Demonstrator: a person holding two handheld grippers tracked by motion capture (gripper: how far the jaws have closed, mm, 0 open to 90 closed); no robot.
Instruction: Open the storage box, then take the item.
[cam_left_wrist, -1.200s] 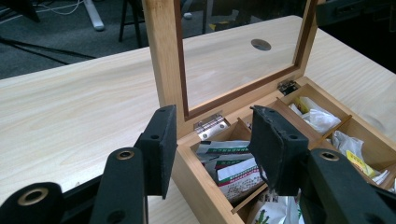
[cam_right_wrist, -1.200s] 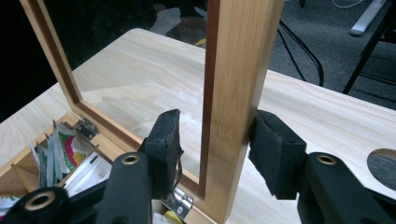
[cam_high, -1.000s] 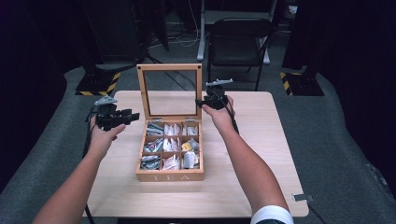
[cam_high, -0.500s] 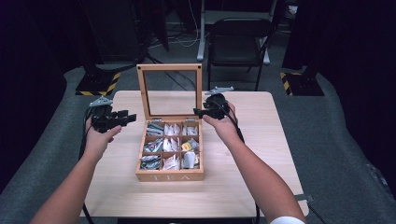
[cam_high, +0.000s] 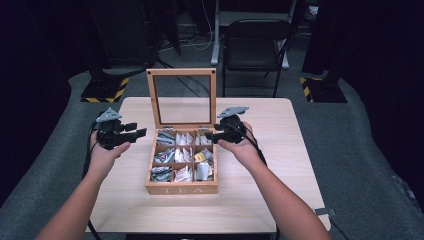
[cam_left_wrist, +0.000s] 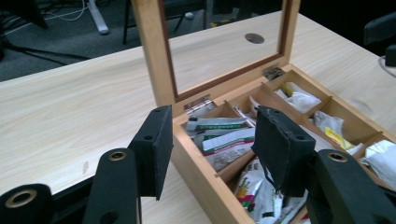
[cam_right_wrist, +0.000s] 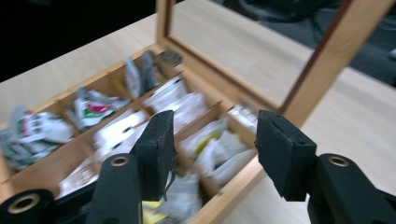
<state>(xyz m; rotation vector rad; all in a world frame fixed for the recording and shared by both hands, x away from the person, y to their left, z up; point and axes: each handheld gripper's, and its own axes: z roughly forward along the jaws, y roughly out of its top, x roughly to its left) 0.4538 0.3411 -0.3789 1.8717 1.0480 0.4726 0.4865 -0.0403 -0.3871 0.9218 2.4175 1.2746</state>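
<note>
Wooden and open, the tea box sits mid-table with its glass lid standing upright at the back and packets of tea in its nine compartments. A second ago my right gripper was up by the lid's top right corner; now I have brought it down and toward me, so it hovers over the box's right rear compartments, jaws apart with nothing between them. My left gripper has shifted a little closer to the box's left wall and hangs just beside it, above the table. Its jaws have just been opening and are parted, gripping nothing. In the left gripper view, the box's near corner lies between them, untouched.
</note>
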